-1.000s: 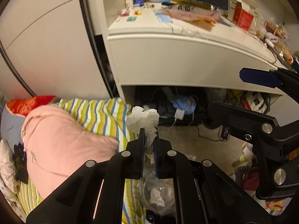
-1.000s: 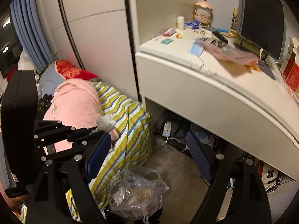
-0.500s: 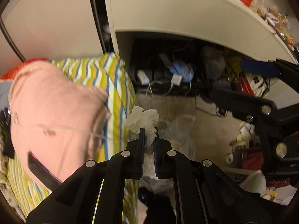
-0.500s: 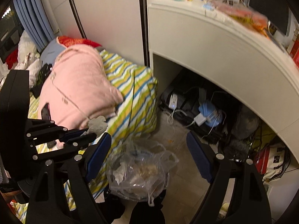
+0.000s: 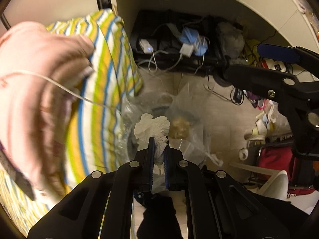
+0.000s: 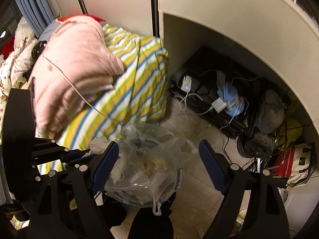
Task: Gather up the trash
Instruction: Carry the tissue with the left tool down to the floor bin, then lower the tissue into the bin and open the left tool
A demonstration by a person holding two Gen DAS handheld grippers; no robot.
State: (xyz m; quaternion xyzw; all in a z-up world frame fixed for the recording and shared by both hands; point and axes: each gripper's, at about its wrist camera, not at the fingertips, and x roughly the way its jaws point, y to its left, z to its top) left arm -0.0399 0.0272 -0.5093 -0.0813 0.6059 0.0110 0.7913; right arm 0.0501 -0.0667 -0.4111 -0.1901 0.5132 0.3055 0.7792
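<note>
left hand-held gripper (image 5: 159, 147) clamping crumpled tissue (image 5: 152, 128), clear bag (image 5: 185, 119) below

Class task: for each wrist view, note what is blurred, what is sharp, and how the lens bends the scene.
Left wrist view: the pink quilt and striped sheet smear with motion blur, while the left tongs and their crumpled tissue stay sharp. Right wrist view: the bedding blurs slightly, the open right tongs look crisp, and the fisheye curves the desk edge under warm, dim light.
</note>
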